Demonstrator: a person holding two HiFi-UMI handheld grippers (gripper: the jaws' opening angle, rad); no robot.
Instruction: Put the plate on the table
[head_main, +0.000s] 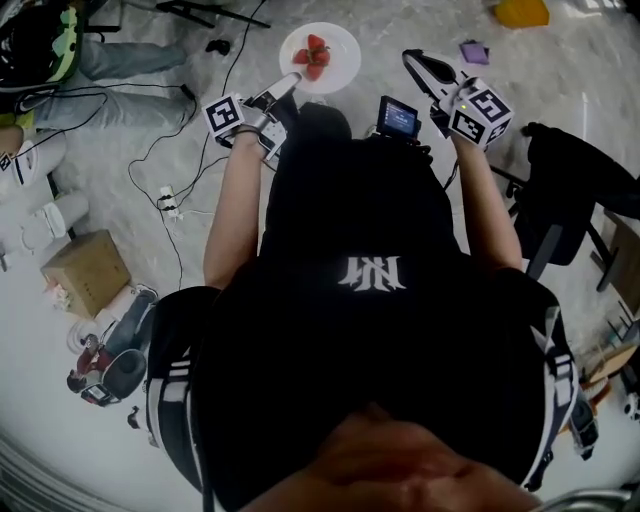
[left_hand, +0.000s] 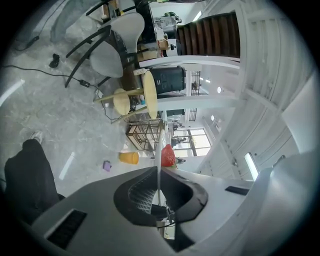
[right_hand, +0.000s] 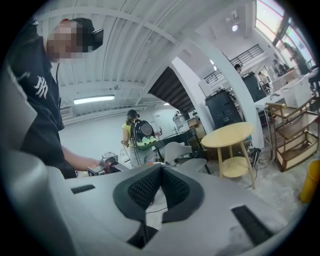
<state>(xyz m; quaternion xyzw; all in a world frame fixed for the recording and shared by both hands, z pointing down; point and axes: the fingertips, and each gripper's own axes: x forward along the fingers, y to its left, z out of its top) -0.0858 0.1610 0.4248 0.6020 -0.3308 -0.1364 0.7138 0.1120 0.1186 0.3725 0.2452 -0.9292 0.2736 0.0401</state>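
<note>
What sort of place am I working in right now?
Probably an open indoor lab or studio hall: cables trailing over a pale stone-look floor, a round wooden table, a staircase.

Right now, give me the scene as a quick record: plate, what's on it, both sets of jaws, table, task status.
plate: white, round, carried over the floor
on plate: red strawberries
left gripper: jaws shut on the plate's near rim
right gripper: jaws together, nothing between them
table: round, light wood, with a lower shelf, seen in the right gripper view
status: plate not yet on the table
</note>
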